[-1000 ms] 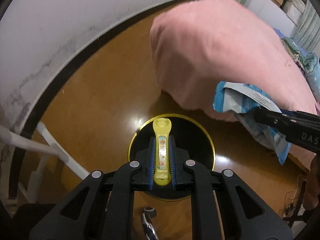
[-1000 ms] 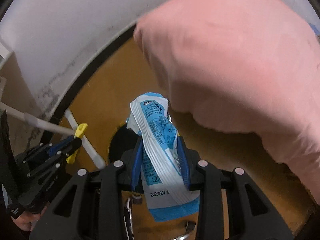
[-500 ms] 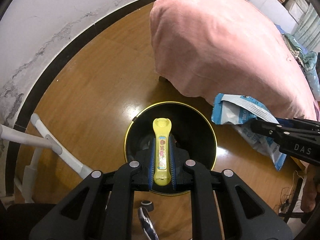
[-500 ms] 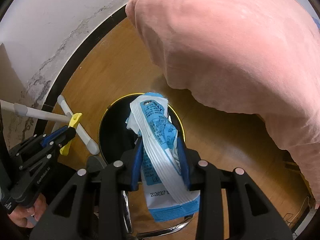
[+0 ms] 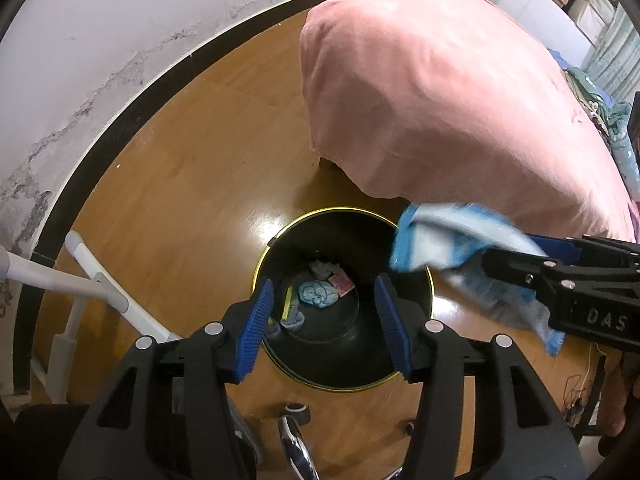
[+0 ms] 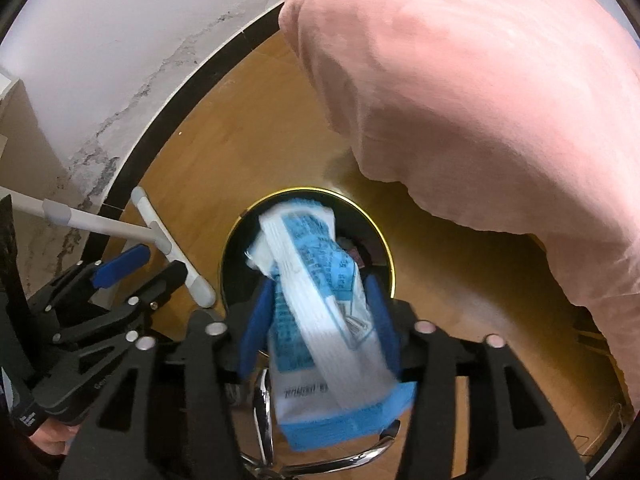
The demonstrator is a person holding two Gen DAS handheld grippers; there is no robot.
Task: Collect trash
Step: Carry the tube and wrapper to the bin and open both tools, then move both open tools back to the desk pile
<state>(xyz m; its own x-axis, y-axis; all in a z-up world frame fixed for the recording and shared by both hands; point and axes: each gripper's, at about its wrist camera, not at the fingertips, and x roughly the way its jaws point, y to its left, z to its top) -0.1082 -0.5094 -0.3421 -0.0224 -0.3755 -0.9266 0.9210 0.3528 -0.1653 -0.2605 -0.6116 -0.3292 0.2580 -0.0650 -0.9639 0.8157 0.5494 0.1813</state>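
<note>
- Two grippers hung over the black bin (image 5: 416, 368) on the wood floor (image 5: 180, 200), beside the pink-draped furniture (image 5: 440, 100).
- Our left gripper (image 5: 324, 322) had just been opening — jaws wide apart, nothing between them, aimed into the bin's mouth.
- Inside we saw a yellow strip (image 5: 287, 303), a crumpled blue wad (image 5: 318, 295) and a small pink packet (image 5: 341, 283) lying at the bottom.
- Our right gripper (image 6: 318, 320) had just been opening too; the blue-and-white wrapper (image 6: 316, 300) sat blurred between its pads above the rim — we judged it slipping free, not gripped.
- Several pieces looked binned; the wrapper was left.
</note>
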